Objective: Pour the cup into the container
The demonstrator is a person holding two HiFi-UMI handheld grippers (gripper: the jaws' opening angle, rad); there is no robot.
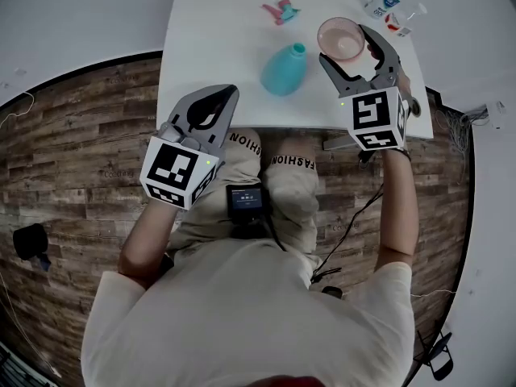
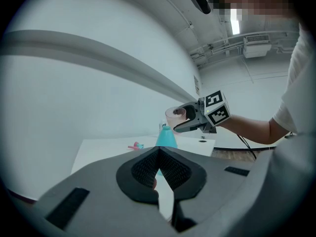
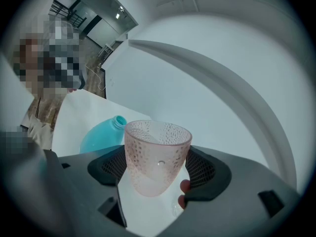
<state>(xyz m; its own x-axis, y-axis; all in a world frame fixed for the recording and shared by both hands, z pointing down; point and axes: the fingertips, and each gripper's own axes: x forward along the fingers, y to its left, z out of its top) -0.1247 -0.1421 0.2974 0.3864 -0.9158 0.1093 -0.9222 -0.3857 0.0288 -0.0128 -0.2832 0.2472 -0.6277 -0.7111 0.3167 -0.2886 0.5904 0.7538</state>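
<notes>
- Over the right part of the white table (image 1: pixel 218 47), right gripper (image 1: pixel 347 48) is clamped on the pink cup (image 1: pixel 337 35), one pad on each side of the wall; right gripper view shows the same grip (image 3: pixel 157 168).
- Cup (image 3: pixel 158 154) is upright with a level rim and held clear of the tabletop. Whether anything is in it can't be made out.
- Container is the teal bottle (image 1: pixel 284 71), standing on the table with its long axis vertical and its narrow neck open at the top.
- Key relation: bottle lies to the person's left of the cup and a bit nearer the body, close but not touching. Left gripper view puts the cup (image 2: pixel 175 116) higher than the bottle (image 2: pixel 166 137) neck and beside it, not above it.
- Judgement: cup must shift left until it sits over the neck, then tip toward it. The mouth is small, so spill risk is high.
- Left gripper (image 1: pixel 228 93) is at the near table edge, jaws together with nothing between them (image 2: pixel 159 154). It is well apart from the bottle, though on its side if steadying is needed.
- Right hand is plainly the nearer one and does the pour.
</notes>
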